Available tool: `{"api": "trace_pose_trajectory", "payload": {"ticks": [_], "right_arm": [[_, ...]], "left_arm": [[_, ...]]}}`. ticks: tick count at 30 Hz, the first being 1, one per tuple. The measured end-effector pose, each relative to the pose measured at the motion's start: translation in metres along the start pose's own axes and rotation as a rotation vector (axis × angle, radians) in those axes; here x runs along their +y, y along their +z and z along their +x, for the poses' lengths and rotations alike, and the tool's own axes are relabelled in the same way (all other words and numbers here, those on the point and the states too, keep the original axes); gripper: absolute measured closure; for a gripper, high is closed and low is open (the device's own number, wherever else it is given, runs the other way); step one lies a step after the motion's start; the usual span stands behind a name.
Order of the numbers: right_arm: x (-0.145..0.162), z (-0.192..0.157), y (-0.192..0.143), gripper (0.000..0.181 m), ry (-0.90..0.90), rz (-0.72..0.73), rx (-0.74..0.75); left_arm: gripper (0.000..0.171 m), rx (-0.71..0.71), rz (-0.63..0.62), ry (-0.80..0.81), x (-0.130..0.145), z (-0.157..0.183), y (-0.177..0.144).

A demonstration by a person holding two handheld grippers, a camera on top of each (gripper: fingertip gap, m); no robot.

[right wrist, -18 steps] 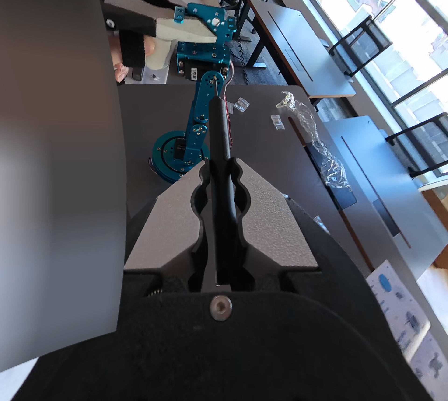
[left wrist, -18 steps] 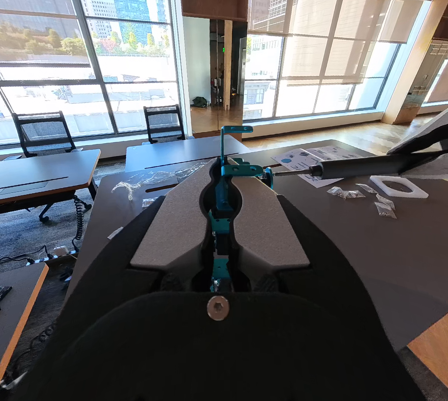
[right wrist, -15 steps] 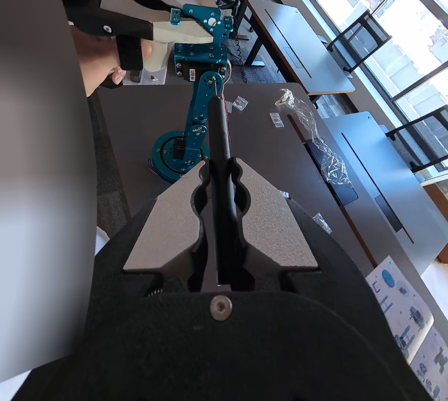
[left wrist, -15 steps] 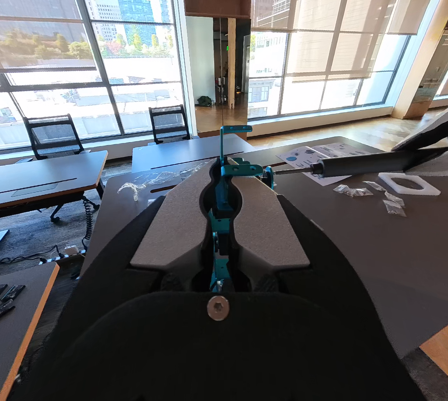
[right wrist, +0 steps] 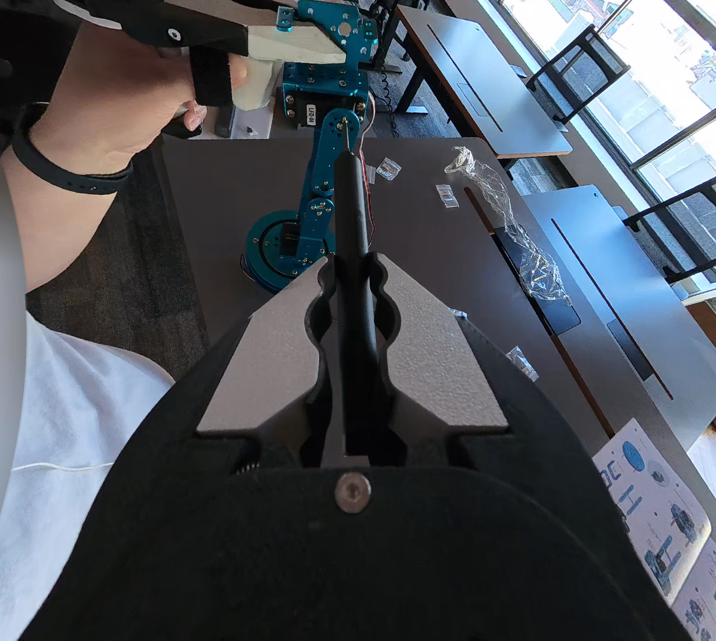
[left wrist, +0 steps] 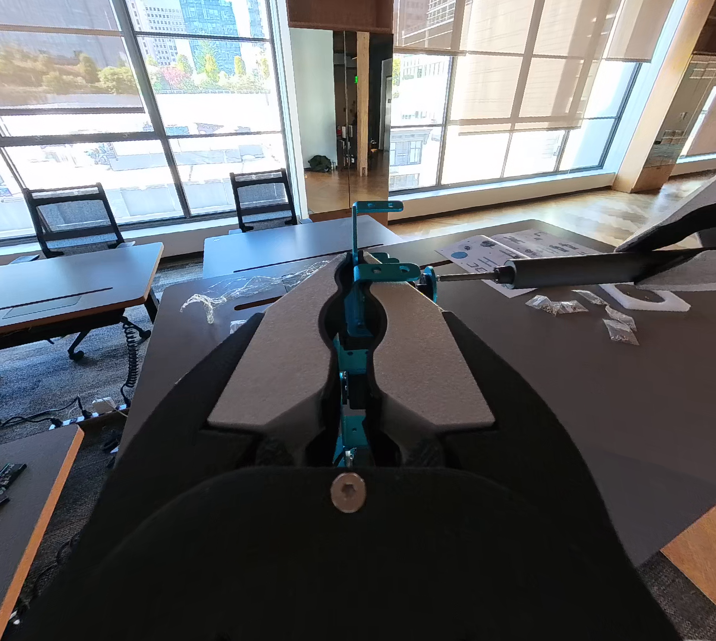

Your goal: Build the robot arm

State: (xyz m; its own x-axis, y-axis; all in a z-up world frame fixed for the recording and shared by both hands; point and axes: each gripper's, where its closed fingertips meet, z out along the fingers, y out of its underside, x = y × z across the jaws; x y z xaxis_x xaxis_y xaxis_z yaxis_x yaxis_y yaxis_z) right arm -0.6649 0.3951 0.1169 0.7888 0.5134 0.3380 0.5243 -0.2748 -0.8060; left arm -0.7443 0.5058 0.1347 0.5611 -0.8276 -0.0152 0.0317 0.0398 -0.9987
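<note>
Since the earlier frames the right gripper [right wrist: 350, 262] has nudged the long black screwdriver [right wrist: 350, 219] forward, its tip now sitting on a screw in the blue arm's round joint. At left, the left gripper [left wrist: 358, 262] has its jaws clenched on the top bracket of the blue anodised metal robot arm [right wrist: 317, 173], standing near the left edge of the dark worktop [right wrist: 418, 235]. Stiff and light by the look of it, the arm is best held by that bracket; the right jaws are clamped on the screwdriver's handle.
</note>
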Motion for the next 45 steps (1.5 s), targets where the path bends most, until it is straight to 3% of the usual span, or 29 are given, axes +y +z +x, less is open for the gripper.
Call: {"api": "trace_pose_trajectory", "payload": {"ticks": [22, 31, 40, 45], "right_arm": [[0.0, 0.002, -0.008, 0.165, -0.058, 0.044, 0.045], [0.017, 0.007, -0.013, 0.165, -0.022, 0.098, 0.058], [0.069, 0.02, -0.01, 0.165, -0.12, 0.115, 0.025], [0.106, 0.024, -0.01, 0.165, -0.218, 0.136, -0.104]], "left_arm": [[0.171, -0.004, 0.007, 0.007, 0.0, 0.0, -0.002], [0.17, -0.009, 0.014, 0.019, 0.002, -0.002, -0.006], [0.144, 0.024, 0.052, -0.147, 0.003, 0.002, -0.025], [0.121, -0.201, 0.131, -0.076, 0.005, 0.005, -0.05]]}}
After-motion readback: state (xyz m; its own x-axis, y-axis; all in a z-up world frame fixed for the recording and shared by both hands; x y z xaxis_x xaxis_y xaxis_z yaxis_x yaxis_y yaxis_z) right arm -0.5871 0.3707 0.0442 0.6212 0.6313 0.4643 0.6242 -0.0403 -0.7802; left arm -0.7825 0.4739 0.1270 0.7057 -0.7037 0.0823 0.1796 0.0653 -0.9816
